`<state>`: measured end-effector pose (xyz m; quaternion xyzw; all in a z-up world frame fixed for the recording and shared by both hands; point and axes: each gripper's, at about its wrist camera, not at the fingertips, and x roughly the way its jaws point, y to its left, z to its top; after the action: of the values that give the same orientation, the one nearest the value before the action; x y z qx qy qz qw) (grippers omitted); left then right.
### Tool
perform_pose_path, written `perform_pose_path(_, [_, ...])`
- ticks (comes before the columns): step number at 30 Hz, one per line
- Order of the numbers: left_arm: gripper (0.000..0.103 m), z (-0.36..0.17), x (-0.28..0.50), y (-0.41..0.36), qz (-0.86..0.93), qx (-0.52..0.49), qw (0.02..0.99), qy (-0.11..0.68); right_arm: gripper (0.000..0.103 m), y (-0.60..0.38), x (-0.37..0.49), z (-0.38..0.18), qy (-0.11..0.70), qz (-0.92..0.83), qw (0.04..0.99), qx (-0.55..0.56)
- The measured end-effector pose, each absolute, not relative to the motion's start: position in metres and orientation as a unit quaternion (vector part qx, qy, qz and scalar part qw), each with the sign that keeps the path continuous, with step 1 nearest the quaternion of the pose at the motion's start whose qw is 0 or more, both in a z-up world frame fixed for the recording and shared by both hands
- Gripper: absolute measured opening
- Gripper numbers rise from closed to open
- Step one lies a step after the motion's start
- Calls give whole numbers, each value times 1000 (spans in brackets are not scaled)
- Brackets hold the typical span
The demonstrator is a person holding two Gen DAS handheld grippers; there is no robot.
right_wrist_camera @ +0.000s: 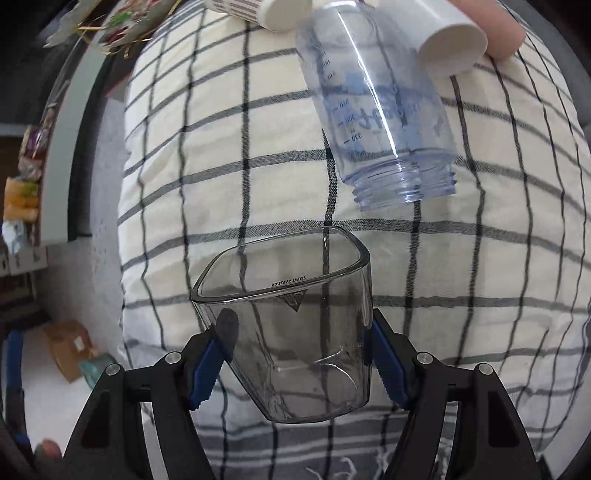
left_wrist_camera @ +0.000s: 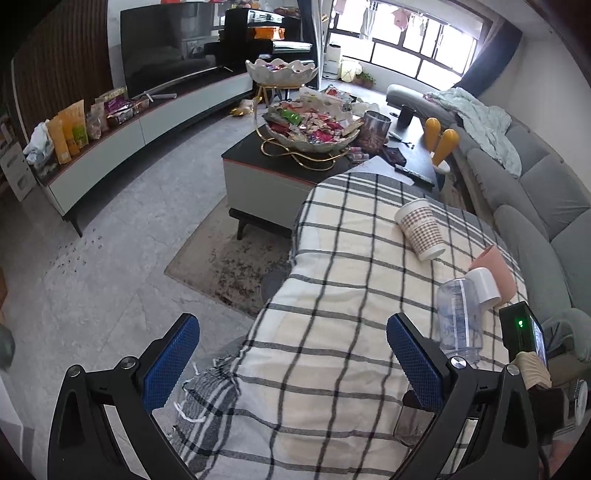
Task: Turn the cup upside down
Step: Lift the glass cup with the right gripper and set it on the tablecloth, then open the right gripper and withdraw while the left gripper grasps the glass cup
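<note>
Your right claw (right_wrist_camera: pixel 297 363) pinches the clear square cup (right_wrist_camera: pixel 291 325) between its blue pads (right_wrist_camera: pixel 205 373), low above the checked cloth (right_wrist_camera: pixel 258 192); the cup's walls are transparent, so you cannot tell for certain which end faces the camera, though its printed lettering reads inverted. Your left claw (left_wrist_camera: pixel 293 365) is spread wide with nothing between its fingers, hanging over the cloth's near edge. Just beyond the cup lies a clear blue-tinted bottle (right_wrist_camera: pixel 376 110) on its side, threaded mouth toward you. Past it, a white cup (right_wrist_camera: pixel 443 40) and a pink cup (right_wrist_camera: pixel 498 29) are cut off by the frame top. Farther off, a patterned paper cup (left_wrist_camera: pixel 419 229) lies tilted, and the coffee table (left_wrist_camera: pixel 258 173) carries snack bowls.
</note>
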<state>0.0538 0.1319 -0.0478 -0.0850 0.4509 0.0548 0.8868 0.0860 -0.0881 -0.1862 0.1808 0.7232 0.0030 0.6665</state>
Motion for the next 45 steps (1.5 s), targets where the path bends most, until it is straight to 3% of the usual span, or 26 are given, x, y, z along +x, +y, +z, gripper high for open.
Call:
perform_pose_path(10, [103,-62,58,145,49,-95,880,462,72,-64,89,-199,712,-5,683,162])
perform_pose_path(18, [103,-58,50,137,47,-83,887,451,78,-63,72,-181,681,28,709,182])
perform_pose_path(31, [103,-64,10,60,-1,-52,912,408,84,-162,5,-119,553,5,810,196])
perform_pose_path(45, [103,-100,-13,-17,-56,26,911,407,84,-232,-50,-114,468,-77,864,168])
